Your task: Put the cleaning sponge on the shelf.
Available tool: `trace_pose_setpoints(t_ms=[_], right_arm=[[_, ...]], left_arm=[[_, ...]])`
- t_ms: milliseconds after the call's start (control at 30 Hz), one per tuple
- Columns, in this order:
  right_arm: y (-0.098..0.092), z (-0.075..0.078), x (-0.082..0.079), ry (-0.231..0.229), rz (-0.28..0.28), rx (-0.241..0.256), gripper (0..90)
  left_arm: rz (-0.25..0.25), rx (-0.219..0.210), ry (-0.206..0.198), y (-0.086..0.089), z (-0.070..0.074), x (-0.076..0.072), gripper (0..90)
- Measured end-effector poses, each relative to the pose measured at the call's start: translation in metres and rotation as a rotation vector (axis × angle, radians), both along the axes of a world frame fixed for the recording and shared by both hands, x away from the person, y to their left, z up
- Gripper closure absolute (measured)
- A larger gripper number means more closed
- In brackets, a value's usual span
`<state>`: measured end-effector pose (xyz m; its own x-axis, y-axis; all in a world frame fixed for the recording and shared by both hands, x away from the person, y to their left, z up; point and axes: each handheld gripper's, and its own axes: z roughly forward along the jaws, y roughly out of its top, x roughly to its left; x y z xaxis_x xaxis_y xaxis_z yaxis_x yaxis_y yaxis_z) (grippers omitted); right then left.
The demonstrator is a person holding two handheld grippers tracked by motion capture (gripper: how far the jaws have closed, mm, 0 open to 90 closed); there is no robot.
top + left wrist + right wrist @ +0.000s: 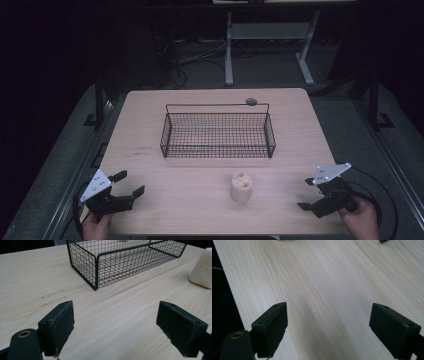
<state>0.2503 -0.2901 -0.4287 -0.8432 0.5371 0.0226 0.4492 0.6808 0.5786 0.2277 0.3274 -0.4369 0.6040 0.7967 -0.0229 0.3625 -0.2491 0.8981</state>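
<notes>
At the bench's (pixel 165 200) near left corner, the left hand-held gripper (pixel 127 182) rests released, jaws spread wide with nothing between them, aimed toward the bench's middle. In the left gripper view the wire basket (pixel 96 270) stands ahead and the pale foam-like roll (pixel 202 270) sits off to the right of its jaws. On the bench, that roll (pixel 241 187) stands upright near the front edge, a little right of centre, just in front of the basket (pixel 218 135) and apart from it. At the near right corner, the right hand-held gripper (pixel 306 194) is likewise released and empty, pointing left toward the roll. The roll looks somewhat nearer the right gripper than the left, so the right hand seems better placed; its reach would run leftward along the front edge.
</notes>
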Motion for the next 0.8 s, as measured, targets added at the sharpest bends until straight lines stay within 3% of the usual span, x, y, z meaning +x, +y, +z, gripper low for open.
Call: trace_pose_setpoints(t_ms=[400,800], right_arm=[[0.007,0.0,0.005,0.024,0.025,-0.007,14.5],[0.026,0.017,0.01,0.009,0.099,-0.045,14.5]], left_arm=[[0.0,0.01,0.003,-0.001,-0.001,-0.001,14.1],[-0.003,0.011,-0.001,-0.001,0.0,-0.003,14.1]])
